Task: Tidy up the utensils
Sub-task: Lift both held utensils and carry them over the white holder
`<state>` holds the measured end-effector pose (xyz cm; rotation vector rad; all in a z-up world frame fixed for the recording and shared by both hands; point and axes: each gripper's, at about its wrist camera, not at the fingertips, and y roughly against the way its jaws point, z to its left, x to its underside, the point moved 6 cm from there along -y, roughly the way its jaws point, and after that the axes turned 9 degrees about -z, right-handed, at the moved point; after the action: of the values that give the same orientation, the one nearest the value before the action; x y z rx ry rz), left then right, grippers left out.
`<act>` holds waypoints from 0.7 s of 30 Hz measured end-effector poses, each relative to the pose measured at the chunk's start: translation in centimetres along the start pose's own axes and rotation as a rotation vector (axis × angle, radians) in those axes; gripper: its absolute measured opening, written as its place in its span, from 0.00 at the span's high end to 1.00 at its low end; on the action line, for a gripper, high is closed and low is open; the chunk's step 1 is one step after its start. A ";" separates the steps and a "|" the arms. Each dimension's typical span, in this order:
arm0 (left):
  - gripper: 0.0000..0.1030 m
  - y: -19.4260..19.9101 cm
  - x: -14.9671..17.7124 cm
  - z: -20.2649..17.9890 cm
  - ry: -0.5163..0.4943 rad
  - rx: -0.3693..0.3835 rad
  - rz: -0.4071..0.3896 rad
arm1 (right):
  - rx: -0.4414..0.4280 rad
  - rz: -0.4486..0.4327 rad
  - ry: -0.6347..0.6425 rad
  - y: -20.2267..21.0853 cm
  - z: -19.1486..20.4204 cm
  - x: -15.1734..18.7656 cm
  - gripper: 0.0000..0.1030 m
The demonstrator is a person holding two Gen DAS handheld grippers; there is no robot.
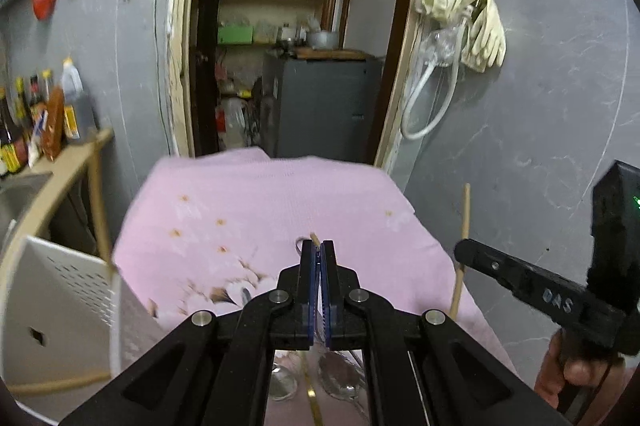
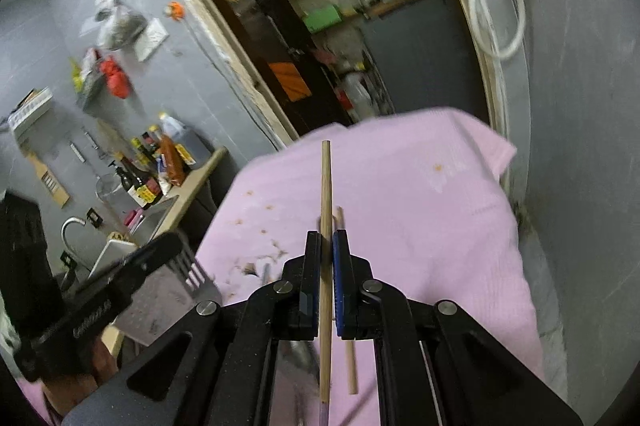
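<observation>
My left gripper (image 1: 319, 246) is shut on a thin wooden chopstick (image 1: 315, 237). Its tip pokes out above the fingers and its lower end runs down under the jaws. Two metal spoons (image 1: 340, 374) lie on the pink cloth (image 1: 280, 201) beneath. My right gripper (image 2: 328, 236) is shut on another wooden chopstick (image 2: 326, 185), held upright above the cloth (image 2: 420, 205). A second chopstick (image 2: 351, 366) shows just right of it, lower down. In the left wrist view the right gripper (image 1: 460, 252) and its chopstick (image 1: 465, 218) are at the right. A white perforated utensil holder (image 1: 60, 298) stands at the left.
A wooden counter with sauce bottles (image 1: 40, 129) and a sink (image 2: 132, 226) runs along the left. Beyond the cloth an open doorway shows shelves and a grey cabinet (image 1: 320, 105). Gloves and a hose (image 1: 480, 33) hang on the grey wall at the right.
</observation>
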<state>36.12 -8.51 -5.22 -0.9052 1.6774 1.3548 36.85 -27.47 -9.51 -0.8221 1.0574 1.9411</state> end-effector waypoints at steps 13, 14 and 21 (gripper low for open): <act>0.97 7.1 -8.9 3.1 -0.057 -0.014 -0.103 | -0.114 -0.209 0.153 7.2 10.8 -7.5 0.95; 0.97 8.1 -10.0 3.7 -0.063 -0.024 -0.120 | -0.126 -0.223 0.160 7.6 11.4 -7.9 0.95; 0.97 12.7 -13.5 6.8 -0.140 -0.110 -0.192 | -0.232 -0.306 0.190 7.9 17.7 -10.1 0.95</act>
<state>31.70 1.14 11.45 -0.9837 1.3853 1.3561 32.12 -17.97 9.61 -1.2415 0.7660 1.7681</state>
